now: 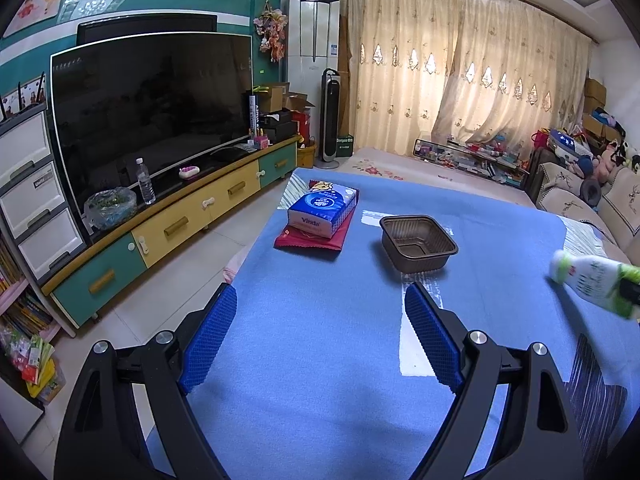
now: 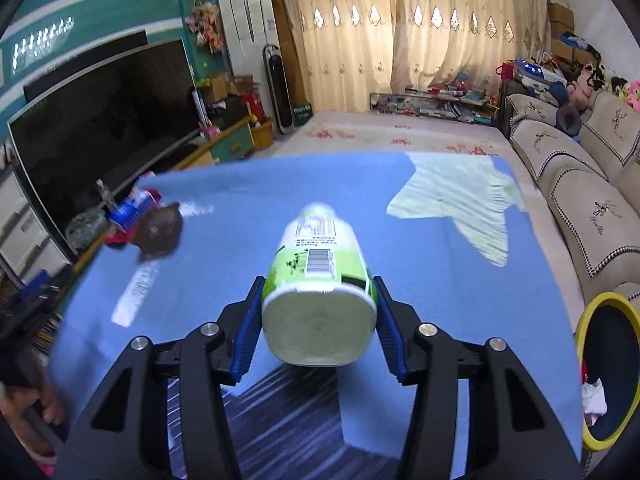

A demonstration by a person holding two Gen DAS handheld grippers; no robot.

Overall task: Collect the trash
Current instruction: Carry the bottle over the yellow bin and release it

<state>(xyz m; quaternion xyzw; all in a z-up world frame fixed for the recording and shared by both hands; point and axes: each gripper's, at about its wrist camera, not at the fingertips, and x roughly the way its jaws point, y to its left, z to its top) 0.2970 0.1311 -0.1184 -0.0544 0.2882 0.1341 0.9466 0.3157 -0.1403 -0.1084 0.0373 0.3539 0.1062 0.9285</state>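
My right gripper is shut on a green and white plastic bottle, held on its side above the blue table cover. The bottle also shows in the left wrist view at the right edge. My left gripper is open and empty, low over the blue cover. An empty brown plastic tray sits on the table just beyond its fingers; it shows blurred in the right wrist view. A bin with a yellow rim stands at the table's right, with white paper inside.
A blue tissue pack lies on a red packet at the table's far left. A TV on a long cabinet stands to the left. A sofa runs along the right. A pale cloth lies on the far right corner.
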